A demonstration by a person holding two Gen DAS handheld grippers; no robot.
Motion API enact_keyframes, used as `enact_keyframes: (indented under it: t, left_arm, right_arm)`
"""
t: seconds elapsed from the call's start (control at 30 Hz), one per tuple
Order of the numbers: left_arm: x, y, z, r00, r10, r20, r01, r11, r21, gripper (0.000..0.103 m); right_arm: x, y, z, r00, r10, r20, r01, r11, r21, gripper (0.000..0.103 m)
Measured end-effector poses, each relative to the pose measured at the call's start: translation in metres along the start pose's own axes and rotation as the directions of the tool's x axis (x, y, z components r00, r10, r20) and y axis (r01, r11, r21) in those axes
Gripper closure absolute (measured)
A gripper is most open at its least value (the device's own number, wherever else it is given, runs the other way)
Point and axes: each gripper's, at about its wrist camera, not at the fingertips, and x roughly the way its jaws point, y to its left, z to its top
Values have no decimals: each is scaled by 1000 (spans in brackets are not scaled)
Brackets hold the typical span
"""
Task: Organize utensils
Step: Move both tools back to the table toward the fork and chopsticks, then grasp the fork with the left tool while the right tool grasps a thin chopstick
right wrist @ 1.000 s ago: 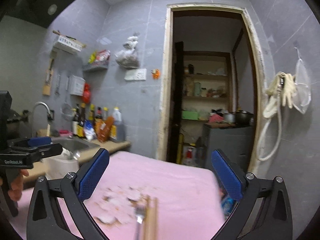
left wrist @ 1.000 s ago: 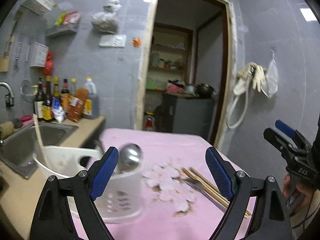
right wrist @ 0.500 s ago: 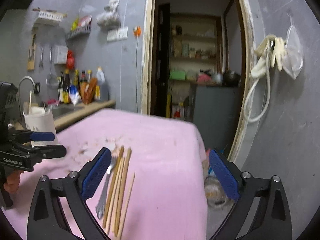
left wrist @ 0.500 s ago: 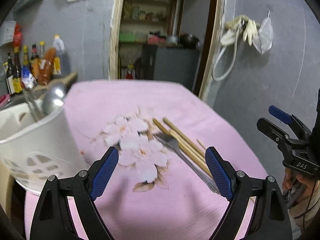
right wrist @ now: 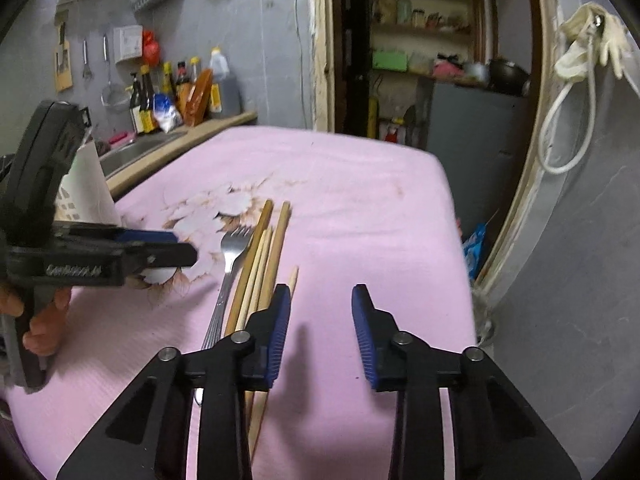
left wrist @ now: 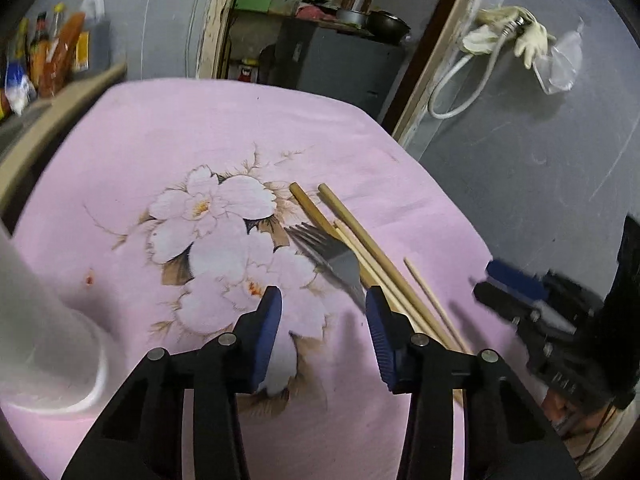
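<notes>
A metal fork (left wrist: 332, 258) lies on the pink flowered cloth (left wrist: 192, 128) beside several wooden chopsticks (left wrist: 360, 236). My left gripper (left wrist: 323, 300) hovers just short of the fork's head. Its jaws are closing with nothing pressed between them. My right gripper (right wrist: 320, 294) hangs over bare cloth right of the chopsticks (right wrist: 260, 256) and the fork (right wrist: 230, 264). Its jaws are also closing, empty, and its left finger overlaps the chopstick ends. The left gripper (right wrist: 180, 250) also shows there from the side. The right gripper (left wrist: 504, 280) appears blurred in the left wrist view. A white utensil holder (left wrist: 40, 340) stands at the table's left.
The holder (right wrist: 86, 192) stands near the sink counter (right wrist: 208, 126) with several bottles (right wrist: 176, 92). A doorway (right wrist: 420, 60) opens beyond the table's far edge. A hose and gloves (right wrist: 588, 40) hang on the right wall, close to the table's right edge.
Both grippers tipped down toward the table and came closer to the fork and chopsticks. Both pairs of jaws narrowed markedly. The white holder slid to the left edge of the left view.
</notes>
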Motion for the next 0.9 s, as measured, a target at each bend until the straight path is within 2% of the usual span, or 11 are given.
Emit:
enact_keyframes:
  t: [0.17,0.47,0.6,0.9]
  left_arm:
    - [9,7,11,999,-32,-17,31,999,-40,68]
    - [20,17,24,996,-78,-46,73,992,-100,74]
    - [25,20,28,994,-94,-51,87,988,-124,81]
    - [29,23,34,989,-138,-51,129,981,-148,87]
  right_arm:
    - [13,2,1,998,26,-65,-27,1000,-11,80]
    - [27,9,5,991,27,-130,-33,999,-41,80]
    - [34,14,10,990,9,-143,-18,998,-63,80]
    - [46,24,16,983,-76,-167,54,989,-136,81]
